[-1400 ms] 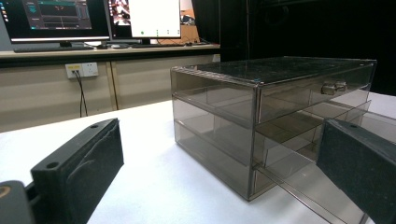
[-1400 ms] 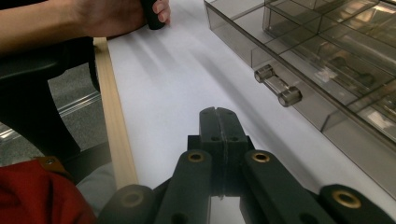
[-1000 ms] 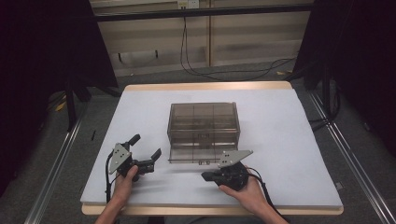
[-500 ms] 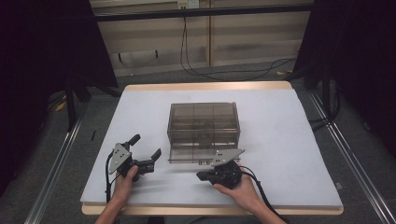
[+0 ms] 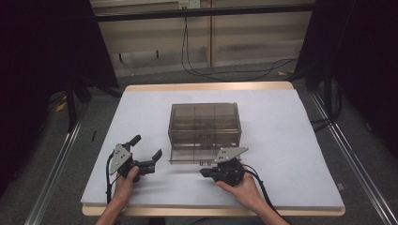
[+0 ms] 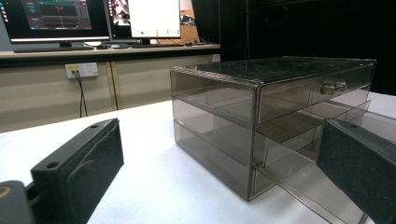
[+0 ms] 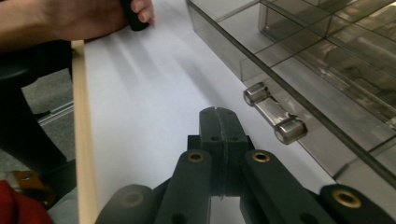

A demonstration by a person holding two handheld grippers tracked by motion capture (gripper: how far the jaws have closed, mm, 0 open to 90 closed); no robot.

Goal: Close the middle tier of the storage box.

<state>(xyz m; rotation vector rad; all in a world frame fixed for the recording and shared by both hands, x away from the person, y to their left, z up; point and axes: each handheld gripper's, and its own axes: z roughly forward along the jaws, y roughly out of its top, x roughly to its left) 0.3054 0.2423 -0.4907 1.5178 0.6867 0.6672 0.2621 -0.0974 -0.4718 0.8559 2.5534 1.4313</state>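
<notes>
A smoky clear drawer cabinet (image 5: 204,124) (image 6: 261,116) stands mid-table. Its bottom drawer (image 5: 195,157) sticks out a little toward me, showing divided compartments (image 7: 327,51). My right gripper (image 5: 204,172) (image 7: 217,112) is shut with nothing between its jaws. It lies on the white table just in front of the drawer's front wall, beside the clear bar handle (image 7: 275,116) without touching it. My left gripper (image 5: 146,146) (image 6: 219,140) rests open to the left of the cabinet, pointing at its corner. The upper drawer's small knob (image 6: 333,87) is visible.
The white mat (image 5: 291,154) covers a table with a wooden edge (image 7: 79,116). The person's left hand (image 7: 88,16) holds the other gripper farther off. Monitors (image 6: 93,18) and a wall socket (image 6: 81,70) stand beyond the table. Cables (image 5: 197,61) hang at the back.
My right gripper has shifted slightly left along the drawer front and turned a little. The left gripper has stayed where it was.
</notes>
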